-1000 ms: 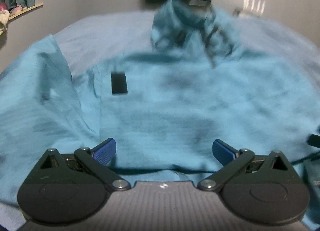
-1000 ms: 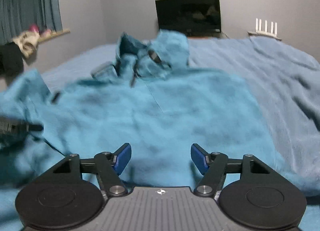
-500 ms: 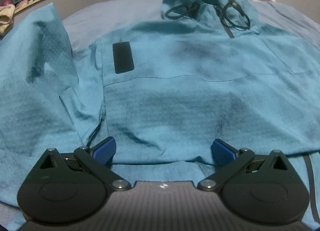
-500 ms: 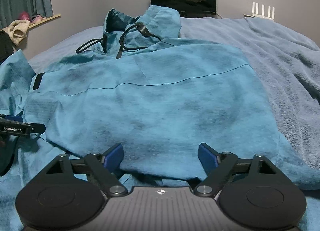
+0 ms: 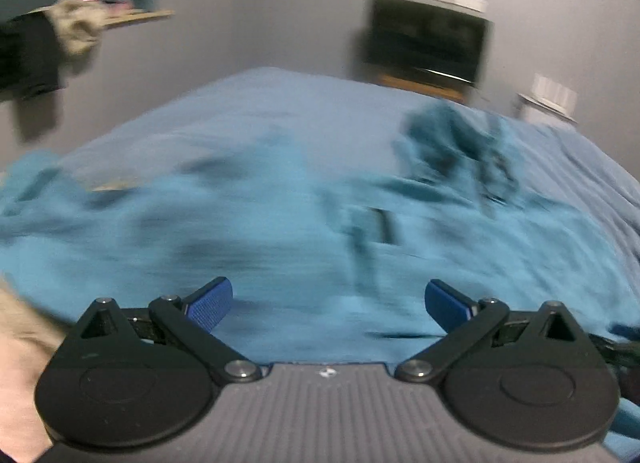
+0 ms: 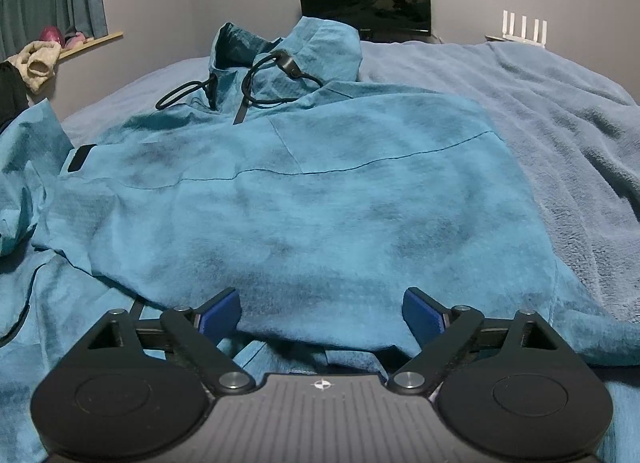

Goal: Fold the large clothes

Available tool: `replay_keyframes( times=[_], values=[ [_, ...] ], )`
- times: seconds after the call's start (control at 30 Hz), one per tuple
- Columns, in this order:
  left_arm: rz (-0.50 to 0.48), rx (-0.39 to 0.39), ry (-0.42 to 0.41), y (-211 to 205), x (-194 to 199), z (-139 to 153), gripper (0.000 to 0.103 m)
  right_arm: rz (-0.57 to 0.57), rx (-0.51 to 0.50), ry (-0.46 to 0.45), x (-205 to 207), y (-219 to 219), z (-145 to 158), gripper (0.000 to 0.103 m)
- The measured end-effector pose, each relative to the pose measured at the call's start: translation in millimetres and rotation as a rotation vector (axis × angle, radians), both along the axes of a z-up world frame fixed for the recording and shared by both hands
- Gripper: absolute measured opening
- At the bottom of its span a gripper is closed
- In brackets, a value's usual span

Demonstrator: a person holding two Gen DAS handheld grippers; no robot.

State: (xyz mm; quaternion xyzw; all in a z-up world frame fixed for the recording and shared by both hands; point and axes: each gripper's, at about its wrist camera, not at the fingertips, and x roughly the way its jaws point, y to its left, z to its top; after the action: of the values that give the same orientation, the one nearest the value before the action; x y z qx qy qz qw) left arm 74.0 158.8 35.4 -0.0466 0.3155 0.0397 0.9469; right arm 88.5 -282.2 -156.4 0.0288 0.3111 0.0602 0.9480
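Right gripper: jaws have just been opening, now spread wider than a second ago, nothing between the pads, hem of the teal jacket just beyond them.

Jacket's folded-over body lies flat and settled; earlier it was blurred, in motion.

Left wrist view now blurred, swung leftward; jacket collar sits right of centre.

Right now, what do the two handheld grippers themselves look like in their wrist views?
Both look alike. The left gripper and the right gripper each have two blue, textured fingertip pads on black linkage arms with silver pivot bolts, hinged on round black discs. Between the discs sits a grey ribbed body with a small white mark at its front edge. No cables or sleeves are clearly visible.
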Motion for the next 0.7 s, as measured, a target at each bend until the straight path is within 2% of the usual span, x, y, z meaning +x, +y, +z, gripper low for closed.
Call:
replay_keyframes(
  times=[0.17, 0.27, 0.33, 0.4, 0.43, 0.5, 0.67, 0.7],
  values=[
    [0.240, 0.116, -0.024, 95, -5, 25, 0.103, -0.010, 0.011, -0.007, -2, -2, 0, 0.091],
    [0.370, 0.158, -0.029, 148, 0, 35, 0.103, -0.019, 0.021, -0.005, -3, -2, 0, 0.091],
    [0.447, 0.141, -0.010, 181, 3, 36, 0.103, -0.022, 0.015, -0.005, -3, 0, 0, 0.091],
    [0.502, 0.073, 0.010, 208, 4, 34, 0.103, -0.022, 0.003, -0.005, -3, 2, -1, 0.091],
    [0.516, 0.020, 0.013, 220, 5, 32, 0.103, -0.022, -0.003, -0.004, -2, 3, -1, 0.091],
    [0.518, -0.021, 0.012, 230, 9, 30, 0.103, -0.020, -0.015, -0.004, -2, 4, -3, 0.092],
    [0.529, -0.016, 0.114, 240, 28, 19, 0.100, -0.013, -0.035, -0.003, 0, 7, -4, 0.094],
    [0.536, -0.023, 0.129, 247, 30, 17, 0.095, -0.012, -0.036, -0.003, 0, 7, -4, 0.094]
  ],
)
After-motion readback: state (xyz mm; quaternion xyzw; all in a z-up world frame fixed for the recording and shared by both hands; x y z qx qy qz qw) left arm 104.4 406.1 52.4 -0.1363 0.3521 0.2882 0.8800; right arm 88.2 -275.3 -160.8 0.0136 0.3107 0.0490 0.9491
